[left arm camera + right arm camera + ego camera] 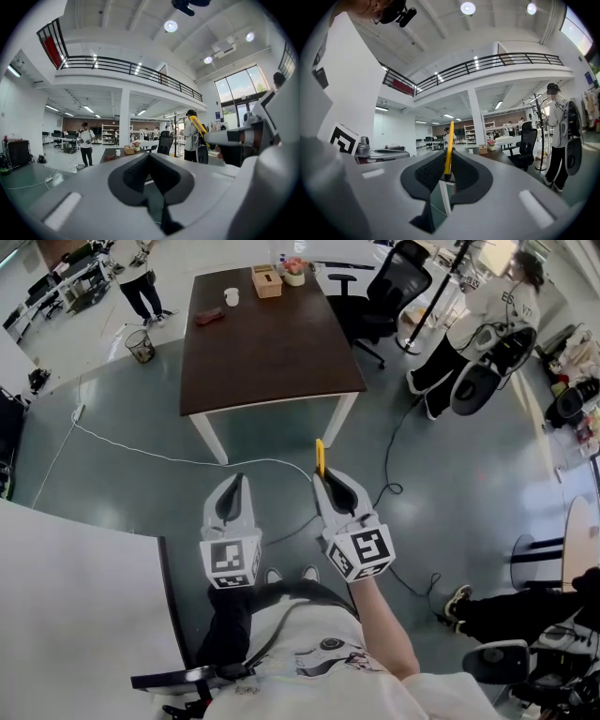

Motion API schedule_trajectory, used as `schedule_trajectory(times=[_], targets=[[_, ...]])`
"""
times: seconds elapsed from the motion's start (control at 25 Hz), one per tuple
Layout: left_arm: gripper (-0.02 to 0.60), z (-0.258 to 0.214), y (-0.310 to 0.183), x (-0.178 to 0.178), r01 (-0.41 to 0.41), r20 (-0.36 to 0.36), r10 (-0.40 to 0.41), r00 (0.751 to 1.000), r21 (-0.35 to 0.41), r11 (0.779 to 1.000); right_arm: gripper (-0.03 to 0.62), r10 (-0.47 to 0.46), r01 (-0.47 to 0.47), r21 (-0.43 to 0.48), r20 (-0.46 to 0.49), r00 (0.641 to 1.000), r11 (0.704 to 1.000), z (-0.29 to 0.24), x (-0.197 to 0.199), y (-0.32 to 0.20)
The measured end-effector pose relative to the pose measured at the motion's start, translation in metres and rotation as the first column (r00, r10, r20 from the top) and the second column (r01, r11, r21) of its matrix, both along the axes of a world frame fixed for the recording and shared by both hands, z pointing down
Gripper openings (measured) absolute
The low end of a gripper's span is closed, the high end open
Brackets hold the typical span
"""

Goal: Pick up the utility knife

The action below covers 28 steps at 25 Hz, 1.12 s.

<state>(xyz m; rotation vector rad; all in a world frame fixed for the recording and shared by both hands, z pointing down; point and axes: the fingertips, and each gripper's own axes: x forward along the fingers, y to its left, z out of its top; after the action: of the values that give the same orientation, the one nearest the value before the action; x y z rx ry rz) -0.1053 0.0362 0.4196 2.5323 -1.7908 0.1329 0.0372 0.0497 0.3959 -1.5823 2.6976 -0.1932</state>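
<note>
A slim yellow utility knife [448, 144] is clamped between the dark padded jaws of the right hand-held gripper [446, 174]; it is held upright, its upper length standing out well beyond the jaw tips. In the head view the same knife [319, 457] is seen projecting forward from the right gripper [322, 480], which is held in the air above the grey-green floor [441, 456], short of the table; from the left gripper view the knife [199, 126] is seen slanting up at the right. The left hand-held gripper [237, 480] is carried just beside the right one; its jaws are brought together with nothing between them, as is shown in its own view [151, 158].

Ahead, a dark brown rectangular table with white legs [272, 357] is seen; a light wooden tissue box [267, 282], a small white cup [232, 297] and a reddish object [210, 317] are set on its far half. A black office chair [392, 287] is placed at the table's right; a thin white cable [159, 456] is trailed across the floor between the table and the grippers. A person in a white top [492, 306] is standing at the upper right.
</note>
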Motion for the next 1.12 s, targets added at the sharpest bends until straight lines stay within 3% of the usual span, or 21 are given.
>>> schedule_trajectory(times=[1.12], targets=[[-0.003,-0.019,-0.035,0.014,0.03,0.021,-0.031,0.999,0.065,0.997,0.046,-0.015,0.015,0.05,-0.003,1.0,0.999,-0.007,0.013,-0.041]])
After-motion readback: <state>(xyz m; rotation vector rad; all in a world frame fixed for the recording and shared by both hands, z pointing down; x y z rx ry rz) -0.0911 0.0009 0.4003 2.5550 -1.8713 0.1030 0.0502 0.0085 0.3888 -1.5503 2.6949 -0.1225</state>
